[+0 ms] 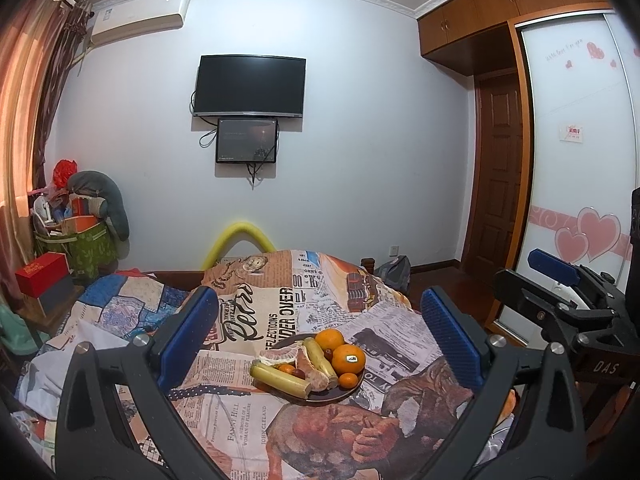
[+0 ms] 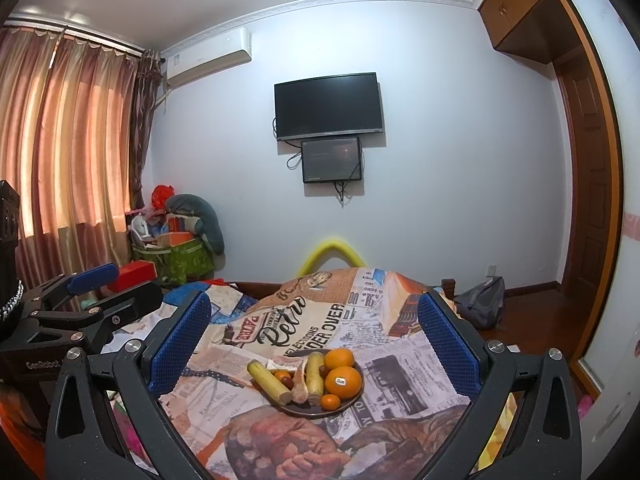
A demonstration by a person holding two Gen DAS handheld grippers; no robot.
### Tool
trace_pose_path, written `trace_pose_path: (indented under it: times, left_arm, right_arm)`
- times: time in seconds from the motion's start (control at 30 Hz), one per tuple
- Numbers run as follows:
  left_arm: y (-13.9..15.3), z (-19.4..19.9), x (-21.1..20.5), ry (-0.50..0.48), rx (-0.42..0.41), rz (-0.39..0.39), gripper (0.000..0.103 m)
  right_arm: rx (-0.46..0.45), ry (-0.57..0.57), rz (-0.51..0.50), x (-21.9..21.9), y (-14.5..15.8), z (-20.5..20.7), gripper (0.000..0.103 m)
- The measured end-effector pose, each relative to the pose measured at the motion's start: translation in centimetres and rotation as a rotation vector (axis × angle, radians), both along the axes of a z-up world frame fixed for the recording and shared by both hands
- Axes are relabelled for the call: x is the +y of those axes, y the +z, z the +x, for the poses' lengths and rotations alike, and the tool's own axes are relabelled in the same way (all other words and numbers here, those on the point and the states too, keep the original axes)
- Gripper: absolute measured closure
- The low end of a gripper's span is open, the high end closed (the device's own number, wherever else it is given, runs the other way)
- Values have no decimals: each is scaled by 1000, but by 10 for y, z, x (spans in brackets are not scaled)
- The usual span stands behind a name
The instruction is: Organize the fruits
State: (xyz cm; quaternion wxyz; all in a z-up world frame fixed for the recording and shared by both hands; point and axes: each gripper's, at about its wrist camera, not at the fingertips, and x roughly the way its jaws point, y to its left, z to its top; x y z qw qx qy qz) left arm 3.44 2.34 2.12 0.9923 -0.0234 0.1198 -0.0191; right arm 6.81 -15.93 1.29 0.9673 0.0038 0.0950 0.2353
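Fruit plate [image 1: 356, 390] on the bed's newsprint cover [image 1: 256, 408]

Both hand-held grippers, left [image 1: 320, 340] and right [image 2: 316, 344], hover spread and empty, short of the plate's oranges [image 1: 348, 359] and bananas [image 1: 280, 378].

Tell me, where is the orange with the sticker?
The stickered orange sits at the right side of the dark plate on the bed, just in front of another orange.

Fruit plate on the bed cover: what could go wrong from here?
1. The plate sits on a soft, rumpled printed cover, so pressing down might tip it.
2. The stickered orange and small tangerine lie near the rim and may roll off.
3. The fruits are packed touching, so the open left hand-held gripper or right hand-held gripper could nudge neighbours.
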Motion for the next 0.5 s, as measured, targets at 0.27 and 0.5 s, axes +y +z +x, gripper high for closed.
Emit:
trace_pose_path:
  times: [0.27,0.5]
  left_arm:
    - [0,-1,-2,12,-12,13,0]
    - [0,0,-3,14,-19,17,0]
  right_arm:
    - [-3,1,-2,1,0,0,0]
    - [1,0,-1,1,0,0,0]
